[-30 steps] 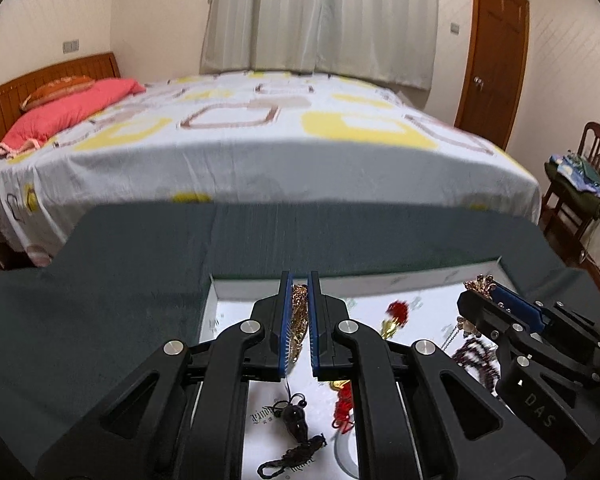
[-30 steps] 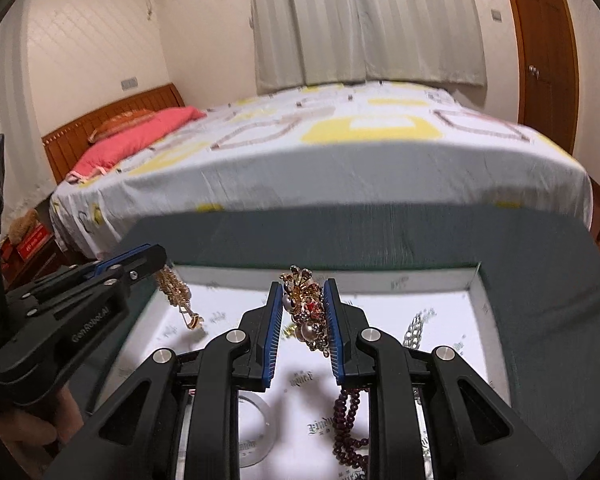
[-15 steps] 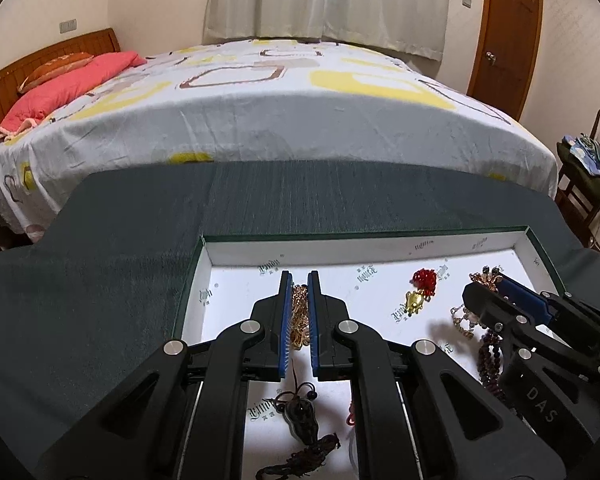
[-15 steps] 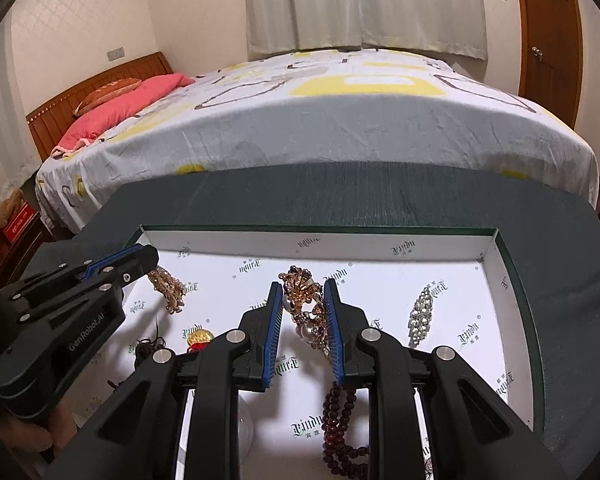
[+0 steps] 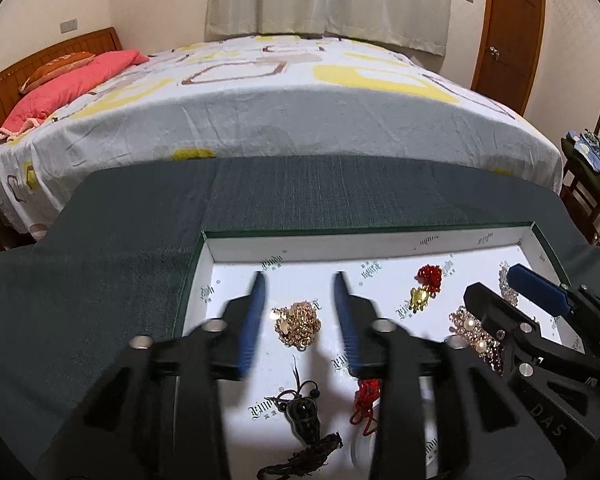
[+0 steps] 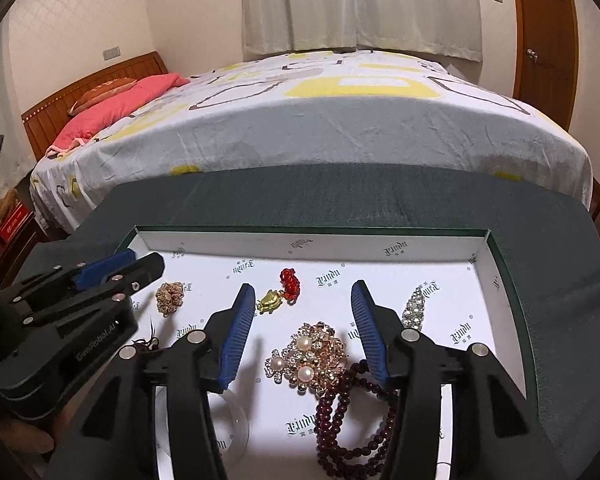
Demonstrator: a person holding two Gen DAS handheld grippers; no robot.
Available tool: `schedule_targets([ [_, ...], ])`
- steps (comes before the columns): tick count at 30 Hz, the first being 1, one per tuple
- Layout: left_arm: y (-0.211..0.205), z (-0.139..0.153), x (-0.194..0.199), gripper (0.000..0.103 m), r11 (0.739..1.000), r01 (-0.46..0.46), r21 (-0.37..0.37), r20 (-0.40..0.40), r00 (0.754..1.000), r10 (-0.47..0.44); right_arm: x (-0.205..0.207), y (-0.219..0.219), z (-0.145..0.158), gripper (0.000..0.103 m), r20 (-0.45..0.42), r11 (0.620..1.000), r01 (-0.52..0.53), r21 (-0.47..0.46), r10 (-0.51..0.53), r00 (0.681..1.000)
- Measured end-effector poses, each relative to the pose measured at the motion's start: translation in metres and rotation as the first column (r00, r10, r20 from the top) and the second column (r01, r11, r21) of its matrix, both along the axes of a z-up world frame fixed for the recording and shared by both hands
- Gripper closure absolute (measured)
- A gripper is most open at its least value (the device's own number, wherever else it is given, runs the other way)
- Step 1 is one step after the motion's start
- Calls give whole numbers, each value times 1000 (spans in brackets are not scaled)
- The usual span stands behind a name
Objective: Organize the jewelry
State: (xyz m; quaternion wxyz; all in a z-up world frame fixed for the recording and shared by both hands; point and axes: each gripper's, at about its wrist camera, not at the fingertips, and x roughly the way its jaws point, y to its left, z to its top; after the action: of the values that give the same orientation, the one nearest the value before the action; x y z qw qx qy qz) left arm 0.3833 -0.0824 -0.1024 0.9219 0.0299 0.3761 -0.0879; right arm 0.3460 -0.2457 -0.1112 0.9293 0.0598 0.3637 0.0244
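A shallow white-lined tray (image 5: 364, 244) (image 6: 312, 246) lies on a dark green cloth. My left gripper (image 5: 300, 284) is open over its left part, with a gold chain cluster (image 5: 298, 322) (image 6: 169, 296) lying between the fingers. My right gripper (image 6: 304, 292) is open above a gold brooch with pearls (image 6: 310, 356) (image 5: 474, 332) that lies on the tray floor. A dark red bead bracelet (image 6: 348, 420) lies just beside the brooch. A gold turtle charm with red beads (image 6: 280, 292) (image 5: 424, 290), a silver rhinestone brooch (image 6: 416, 306) and a black tasselled pendant (image 5: 302, 412) also lie in the tray.
The cloth-covered table (image 6: 360, 200) stands against a bed (image 6: 340, 120) with a patterned sheet. A red knotted cord (image 5: 366, 396) and a clear round dish (image 6: 232, 428) sit at the tray's near side. A wooden chair (image 5: 596, 152) stands at the right.
Both grippers lowered into the tray and opened. The left one let go of the gold chain cluster, the right one let go of the pearl brooch; both pieces now lie on the tray floor.
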Motion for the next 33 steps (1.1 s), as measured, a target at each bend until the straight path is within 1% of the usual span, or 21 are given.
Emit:
schedule_targets([
  [2, 0, 1, -1, 59, 1000, -1, 0, 3, 1000, 1, -1, -1, 0, 49, 3, 1000, 4, -2, -4, 1000],
  [4, -1, 1, 0, 57, 1000, 1, 3, 1, 1000, -1, -1, -1, 1, 48, 6, 1000, 7, -3, -7, 1000],
  [6, 0, 3, -1, 47, 1000, -5, 3, 9, 1000, 5, -1, -1, 1, 47, 8, 1000, 10, -3, -10, 1000],
  [7, 0, 4, -2, 45, 1000, -8, 4, 16, 1000, 8, -2, -2, 1, 44, 11, 1000, 12, -6, -12, 1000],
  [8, 0, 5, -3, 41, 1000, -10, 6, 23, 1000, 10, -3, -2, 1, 40, 15, 1000, 15, -9, -15, 1000],
  [9, 0, 6, -3, 36, 1000, -10, 8, 27, 1000, 10, -3, -2, 2, 38, 18, 1000, 18, -12, -18, 1000],
  [12, -1, 8, -7, 30, 1000, -11, 13, 40, 999, 10, -7, -6, 3, 36, 26, 999, 32, -12, -32, 999],
  [16, 1, 14, -16, 19, 999, -33, 20, 67, 997, 32, -16, -12, 8, 25, 54, 998, 57, -16, -56, 997],
  [18, 3, 19, -24, 13, 999, -34, 19, 78, 996, 32, -23, -16, 11, 24, 61, 998, 67, -18, -66, 996],
  [21, 4, 23, -34, 11, 999, -34, 35, 77, 997, 31, -35, -22, 14, 22, 67, 997, 77, -9, -77, 995],
  [24, 5, 26, -52, 10, 997, -43, 62, 74, 997, 38, -55, -31, 17, 21, 68, 994, 105, -8, -104, 992],
  [28, 13, 34, -89, 10, 998, -45, 48, 72, 997, 42, -88, -40, 19, 20, 53, 992, 126, 1, -125, 991],
  [33, 23, 52, -144, 9, 997, -57, 42, 80, 995, 54, -142, -45, 30, 20, 50, 992, 127, -7, -127, 991],
])
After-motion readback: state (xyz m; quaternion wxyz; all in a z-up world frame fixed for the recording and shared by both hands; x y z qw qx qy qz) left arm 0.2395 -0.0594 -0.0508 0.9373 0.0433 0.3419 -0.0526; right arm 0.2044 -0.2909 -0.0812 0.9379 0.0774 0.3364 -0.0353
